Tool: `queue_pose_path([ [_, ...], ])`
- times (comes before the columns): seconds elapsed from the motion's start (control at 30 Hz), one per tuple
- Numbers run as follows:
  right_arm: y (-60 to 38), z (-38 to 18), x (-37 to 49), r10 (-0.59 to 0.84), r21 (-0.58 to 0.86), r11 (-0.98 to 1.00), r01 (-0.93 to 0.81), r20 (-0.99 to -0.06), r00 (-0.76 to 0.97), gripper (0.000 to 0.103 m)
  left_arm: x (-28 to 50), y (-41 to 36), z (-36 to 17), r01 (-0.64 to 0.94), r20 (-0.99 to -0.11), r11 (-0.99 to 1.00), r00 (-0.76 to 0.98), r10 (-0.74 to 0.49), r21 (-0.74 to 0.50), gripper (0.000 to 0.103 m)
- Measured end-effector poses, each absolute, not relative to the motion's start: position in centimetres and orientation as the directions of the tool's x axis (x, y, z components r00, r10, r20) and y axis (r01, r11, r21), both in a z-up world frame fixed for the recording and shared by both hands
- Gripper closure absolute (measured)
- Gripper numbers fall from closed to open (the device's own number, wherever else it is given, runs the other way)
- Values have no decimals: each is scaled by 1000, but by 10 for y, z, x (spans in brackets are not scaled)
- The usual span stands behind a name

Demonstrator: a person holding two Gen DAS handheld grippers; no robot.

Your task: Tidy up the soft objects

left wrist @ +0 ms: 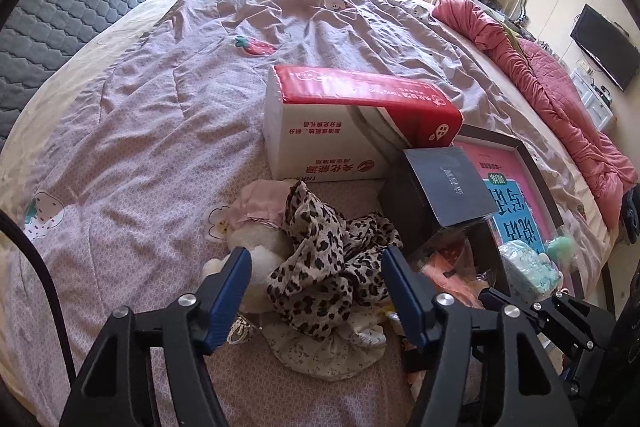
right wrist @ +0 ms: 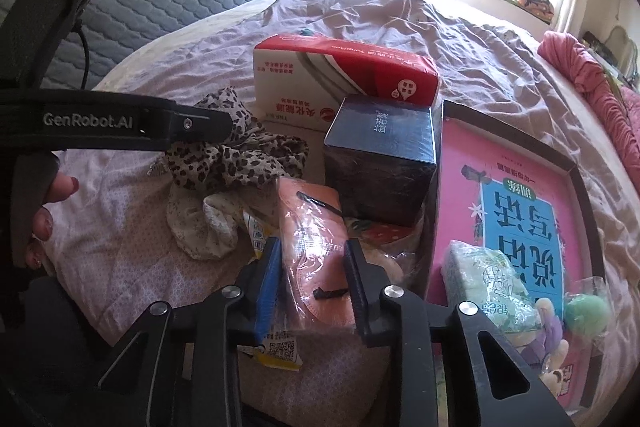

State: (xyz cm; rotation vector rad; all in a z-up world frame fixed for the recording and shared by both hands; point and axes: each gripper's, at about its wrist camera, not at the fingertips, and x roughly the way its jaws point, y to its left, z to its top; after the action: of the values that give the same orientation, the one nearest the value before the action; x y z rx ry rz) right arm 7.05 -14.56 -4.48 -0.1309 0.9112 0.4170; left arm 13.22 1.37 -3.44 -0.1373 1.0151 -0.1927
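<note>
A pile of soft things lies on the bed. A leopard-print scarf (left wrist: 320,259) sits on top of it, with a pink cloth (left wrist: 260,205), a cream plush toy (left wrist: 256,247) and a floral cloth (left wrist: 320,351) around it. My left gripper (left wrist: 316,291) is open, its blue pads either side of the scarf, just above it. My right gripper (right wrist: 312,287) is shut on a pink packaged mask (right wrist: 312,247), held over the pile. The scarf also shows in the right wrist view (right wrist: 236,155), with the floral cloth (right wrist: 196,223) below it.
A red-and-white tissue box (left wrist: 340,123), a dark box (left wrist: 448,187) and a tray (right wrist: 576,179) holding a pink book (right wrist: 520,195), a wipes pack (right wrist: 488,287) and a green ball (right wrist: 588,311) stand to the right. A pink quilt (left wrist: 560,95) lies at the bed's far edge.
</note>
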Motion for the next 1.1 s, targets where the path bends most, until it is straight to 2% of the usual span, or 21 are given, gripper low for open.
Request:
queue_pose_path([
  [0.1, -148, -43, 70, 315, 89, 911, -403, -782, 538, 79, 138, 11, -42, 96, -839, 975, 497, -222, -202, 57],
  [0.17, -149, -43, 72, 324, 103, 909, -403, -783, 531, 80, 140, 10, -46, 97, -844, 974, 487, -225, -204, 77],
  [0.23, -148, -44, 74, 325, 103, 907, -408, -787, 525, 80, 140, 10, -50, 104, -843, 967, 475, -255, -234, 88],
  [0.33, -146, -46, 78, 312, 91, 911, -403, -791, 527, 80, 138, 9, -53, 123, -834, 958, 473, -286, -259, 94],
  [0.5, -141, -45, 82, 297, 72, 914, -399, -789, 538, 80, 130, 9, -45, 153, -799, 944, 503, -330, -294, 96],
  [0.67, -157, -41, 82, 335, 143, 919, -368, -774, 537, 83, 116, 13, -34, 147, -779, 939, 525, -342, -312, 96],
  [0.83, -169, -45, 80, 324, 149, 928, -341, -776, 541, 83, 98, 9, -25, 166, -762, 931, 538, -361, -324, 96],
  [0.9, -166, -46, 80, 291, 113, 935, -336, -784, 548, 78, 96, 5, -23, 179, -759, 929, 537, -367, -322, 96],
  [0.97, -164, -49, 81, 269, 91, 940, -330, -792, 547, 68, 94, 3, -21, 183, -760, 928, 534, -370, -323, 96],
  [1.1, -168, -62, 85, 232, 72, 950, -304, -814, 533, 68, 91, 0, -21, 190, -758, 926, 533, -376, -326, 96],
])
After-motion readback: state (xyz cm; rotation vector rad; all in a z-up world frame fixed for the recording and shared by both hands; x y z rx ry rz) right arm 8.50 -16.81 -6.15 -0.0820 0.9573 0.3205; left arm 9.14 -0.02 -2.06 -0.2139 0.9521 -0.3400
